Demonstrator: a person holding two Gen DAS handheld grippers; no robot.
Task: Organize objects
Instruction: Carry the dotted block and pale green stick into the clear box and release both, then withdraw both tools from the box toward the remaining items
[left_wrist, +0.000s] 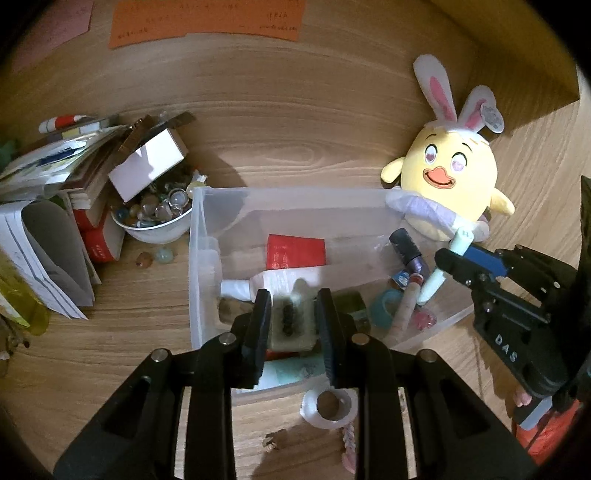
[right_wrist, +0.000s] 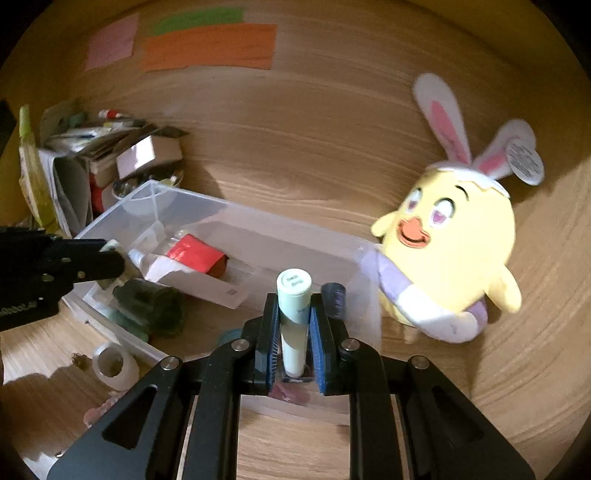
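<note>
The clear plastic bin (left_wrist: 207, 236) already held a red box (left_wrist: 295, 251) and a white tube (left_wrist: 280, 282); the left gripper (left_wrist: 293, 317) clamped a grimy sponge-like block (left_wrist: 291, 321) above it; the right gripper (right_wrist: 293, 328), at three o'clock, pinched a pale-green marker (right_wrist: 294, 314); a white tape roll (left_wrist: 328, 406) at six o'clock remained outside.

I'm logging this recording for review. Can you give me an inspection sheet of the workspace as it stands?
Surface: wooden desk, wood panel behind.
Job's things: clear bin holding a red box, a white tube and small items; pale green marker; grubby block.
Clutter: bowl of trinkets, stack of books and papers, tape roll, plush chick against the bin's corner.
Grippers: left hand-held gripper shut on the block over the bin; right hand-held gripper shut on the marker.
Cables: nothing seen.
Surroundings: coloured paper notes on the panel.
</note>
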